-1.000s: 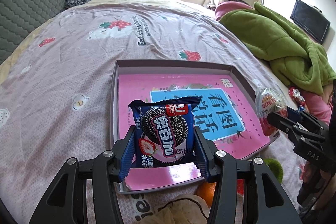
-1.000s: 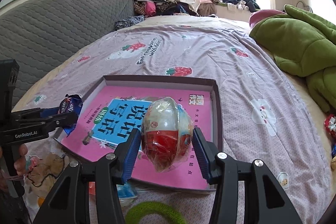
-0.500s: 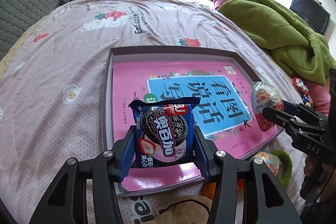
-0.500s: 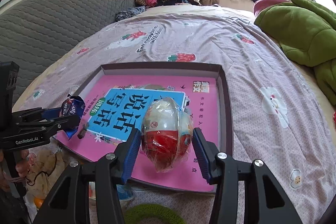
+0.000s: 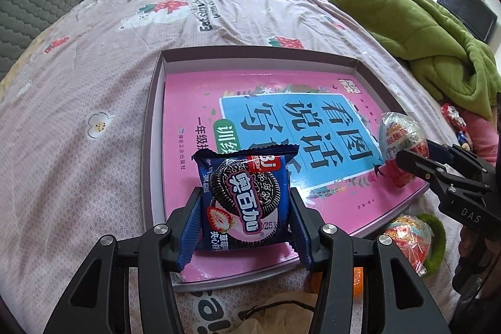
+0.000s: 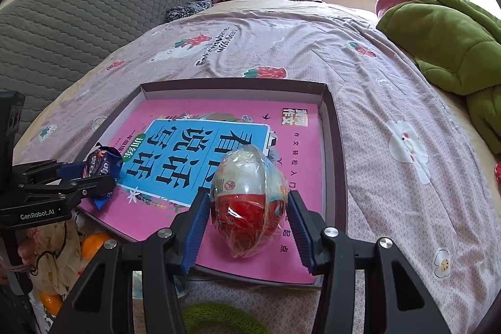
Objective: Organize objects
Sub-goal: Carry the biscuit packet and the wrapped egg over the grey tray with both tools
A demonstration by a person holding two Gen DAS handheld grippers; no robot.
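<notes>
Left wrist view shows your left gripper (image 5: pixel 245 205) squeezing a blue cookie pack (image 5: pixel 245 196) between its blue pads. You can see a black cookie, a strawberry and big white Chinese letters on the pack. It hangs over the near left corner of the shallow box (image 5: pixel 153 115). A pink book (image 5: pixel 266 127) lies flat in that box, with large black Chinese writing on a blue patch. Your right gripper (image 6: pixel 249 208) is clamped on a toy egg (image 6: pixel 249 202) in a clear crinkly wrapper, red below and white above. You hold the egg over the near right part of the box. "DAS" is written on one gripper body and "GenRobot.AI" on the other. Just outside the box's near edge lie an orange (image 6: pixel 92 243) and another wrapped egg (image 5: pixel 407 237).
</notes>
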